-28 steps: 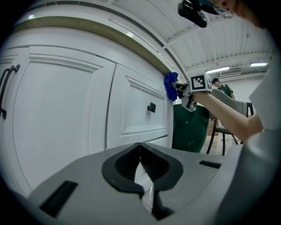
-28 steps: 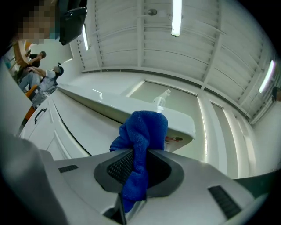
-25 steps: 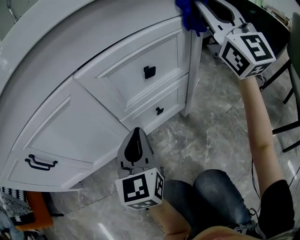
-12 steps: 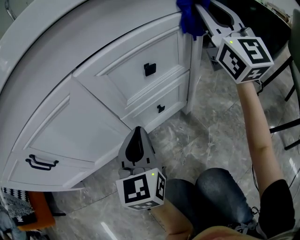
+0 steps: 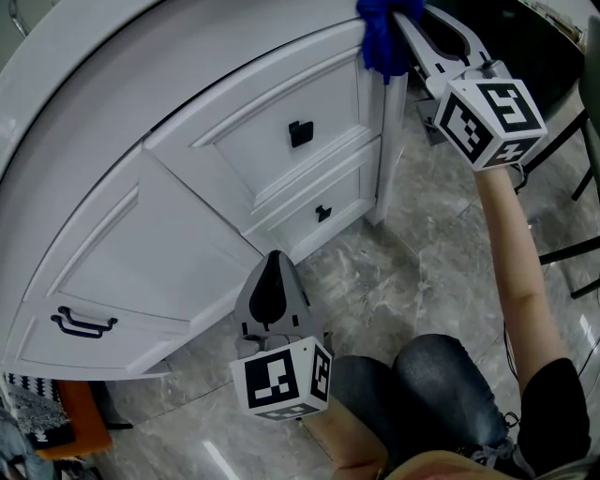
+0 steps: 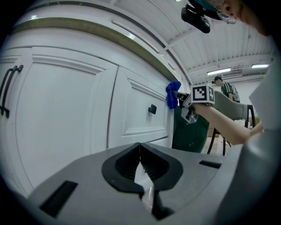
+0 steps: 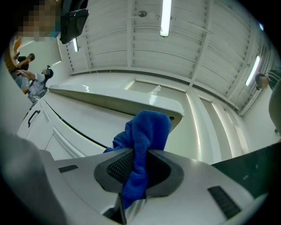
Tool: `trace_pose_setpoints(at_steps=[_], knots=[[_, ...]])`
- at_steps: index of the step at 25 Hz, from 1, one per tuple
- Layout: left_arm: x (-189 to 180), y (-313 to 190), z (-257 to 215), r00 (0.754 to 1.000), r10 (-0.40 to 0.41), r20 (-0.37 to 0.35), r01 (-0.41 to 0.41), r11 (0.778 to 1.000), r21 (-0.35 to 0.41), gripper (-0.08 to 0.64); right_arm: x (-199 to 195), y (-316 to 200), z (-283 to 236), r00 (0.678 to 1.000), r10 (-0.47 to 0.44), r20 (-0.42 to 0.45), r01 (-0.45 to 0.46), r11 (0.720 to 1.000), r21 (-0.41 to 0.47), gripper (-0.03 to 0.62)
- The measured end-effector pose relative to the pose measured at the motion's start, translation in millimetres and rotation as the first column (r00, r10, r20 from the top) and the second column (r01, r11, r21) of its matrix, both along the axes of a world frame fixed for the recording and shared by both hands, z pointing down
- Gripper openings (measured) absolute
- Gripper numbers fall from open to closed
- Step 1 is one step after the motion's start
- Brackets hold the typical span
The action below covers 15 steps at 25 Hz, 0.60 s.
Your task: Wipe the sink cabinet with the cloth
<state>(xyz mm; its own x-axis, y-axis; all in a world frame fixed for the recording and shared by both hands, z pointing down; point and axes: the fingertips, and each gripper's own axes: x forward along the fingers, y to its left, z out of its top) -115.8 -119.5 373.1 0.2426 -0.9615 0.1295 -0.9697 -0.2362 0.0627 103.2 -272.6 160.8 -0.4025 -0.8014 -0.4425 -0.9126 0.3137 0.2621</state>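
Currently, bunched blue cloth (image 7: 149,127) pinched by right gripper (image 7: 139,154), at cabinet (image 5: 187,216) corner, left gripper (image 6: 140,151) closed

The left gripper (image 5: 273,265) and the right gripper (image 5: 405,19) share one build: a smooth light-grey shell that tapers forward, with black ribbed linings inside the fingers (image 6: 117,163). Each carries a white cube (image 5: 281,378) printed with black square markers on its faces. The person wears dark denim jeans (image 5: 427,394) and a black short sleeve (image 5: 561,412).
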Motion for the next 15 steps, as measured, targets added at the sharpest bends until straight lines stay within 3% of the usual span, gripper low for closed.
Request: trace_pose_setpoints(at_steps=[15], knots=[[6,-2,2,1.000,0.008,0.013,-0.008,1.000,-0.008,0.006,10,-7,51,0.999,0.034,-0.039,-0.037,0.997,-0.067,0.075]])
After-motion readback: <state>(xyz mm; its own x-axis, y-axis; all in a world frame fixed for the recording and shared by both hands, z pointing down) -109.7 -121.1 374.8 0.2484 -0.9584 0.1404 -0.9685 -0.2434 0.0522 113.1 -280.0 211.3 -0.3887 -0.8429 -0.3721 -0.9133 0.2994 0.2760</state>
